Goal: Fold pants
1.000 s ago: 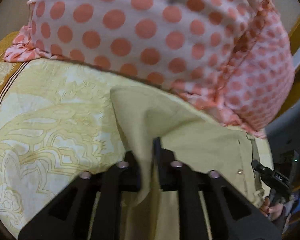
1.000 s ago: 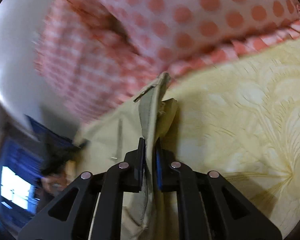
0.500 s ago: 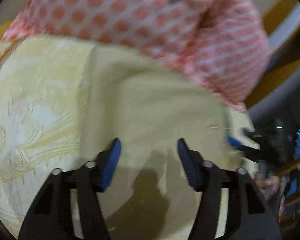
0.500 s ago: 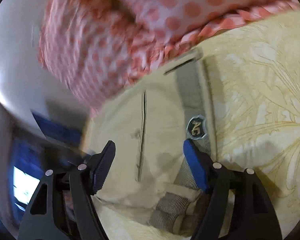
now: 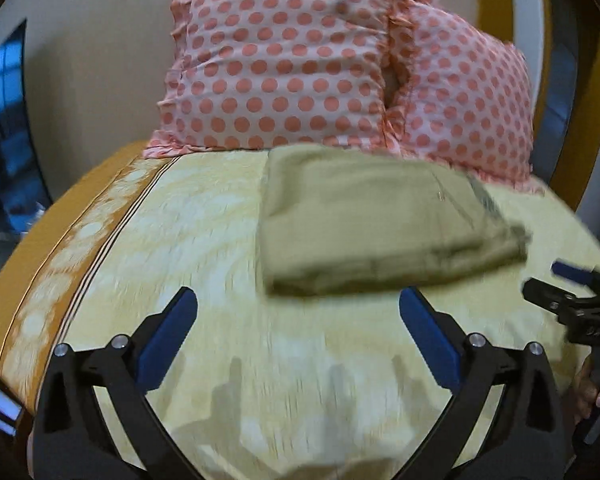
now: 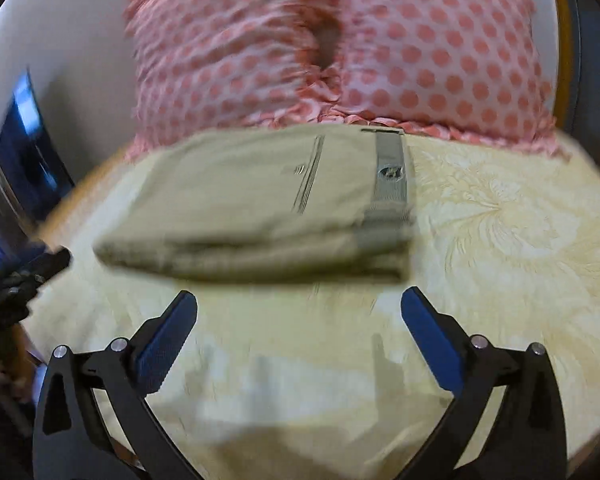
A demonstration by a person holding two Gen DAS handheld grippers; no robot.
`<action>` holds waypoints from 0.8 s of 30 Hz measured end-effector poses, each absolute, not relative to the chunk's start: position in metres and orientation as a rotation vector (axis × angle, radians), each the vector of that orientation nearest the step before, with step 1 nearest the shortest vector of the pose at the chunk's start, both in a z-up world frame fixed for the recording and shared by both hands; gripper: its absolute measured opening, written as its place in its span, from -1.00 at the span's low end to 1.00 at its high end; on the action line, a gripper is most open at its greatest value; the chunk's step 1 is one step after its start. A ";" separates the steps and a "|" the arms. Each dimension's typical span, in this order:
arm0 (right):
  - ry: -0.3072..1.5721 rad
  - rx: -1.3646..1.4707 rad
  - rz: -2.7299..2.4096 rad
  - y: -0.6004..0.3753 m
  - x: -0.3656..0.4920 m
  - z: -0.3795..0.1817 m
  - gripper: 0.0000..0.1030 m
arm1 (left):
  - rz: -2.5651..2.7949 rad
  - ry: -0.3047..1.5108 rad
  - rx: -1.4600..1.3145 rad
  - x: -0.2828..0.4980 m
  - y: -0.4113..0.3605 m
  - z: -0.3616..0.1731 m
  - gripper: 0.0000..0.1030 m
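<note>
1 folded pants (image 6: 256, 204) on bedsheet (image 6: 500, 240) w/ 2 pillows (image 5: 284, 68); left tool (image 5: 298, 332) & right tool (image 6: 299, 332) both spread, empty.

A: Are you seeing any words or numbers you can read?

B: No, none are showing clearly. The pants (image 6: 252, 200) are lying folded on the bed (image 6: 500, 240), and a small round badge (image 6: 391, 171) is sitting on the grey waistband (image 6: 390, 184). Something is printed on that badge, but it is looking too blurry to read.

A: What about the other side?

B: In the left view, tiny pale marks are showing on the black body of the right hand-held gripper (image 5: 594, 330). They are looking like letters or numbers, but they are too small and smeared to tell.
</note>
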State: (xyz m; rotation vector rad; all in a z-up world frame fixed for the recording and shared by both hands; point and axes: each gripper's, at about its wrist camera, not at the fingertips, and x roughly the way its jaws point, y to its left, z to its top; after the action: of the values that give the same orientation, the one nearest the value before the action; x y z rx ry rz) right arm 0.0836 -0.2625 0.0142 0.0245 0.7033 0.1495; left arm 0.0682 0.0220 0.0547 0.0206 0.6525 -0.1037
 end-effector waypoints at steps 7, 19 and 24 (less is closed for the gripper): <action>0.695 0.003 0.135 -0.241 0.062 -0.008 0.97 | -0.084 0.672 0.092 0.056 0.003 0.023 0.96; 0.661 0.013 0.090 -0.242 0.050 -0.020 0.97 | -0.055 0.692 0.047 0.049 0.009 0.007 0.96; 0.649 0.012 0.092 -0.242 0.048 -0.021 0.97 | -0.056 0.678 0.049 0.047 0.009 0.007 0.97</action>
State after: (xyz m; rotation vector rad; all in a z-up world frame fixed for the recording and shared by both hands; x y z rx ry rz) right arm 0.0485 -0.2417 -0.0207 0.0124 0.6494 0.0920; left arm 0.0469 0.0091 0.0066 0.0494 0.6777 -0.0560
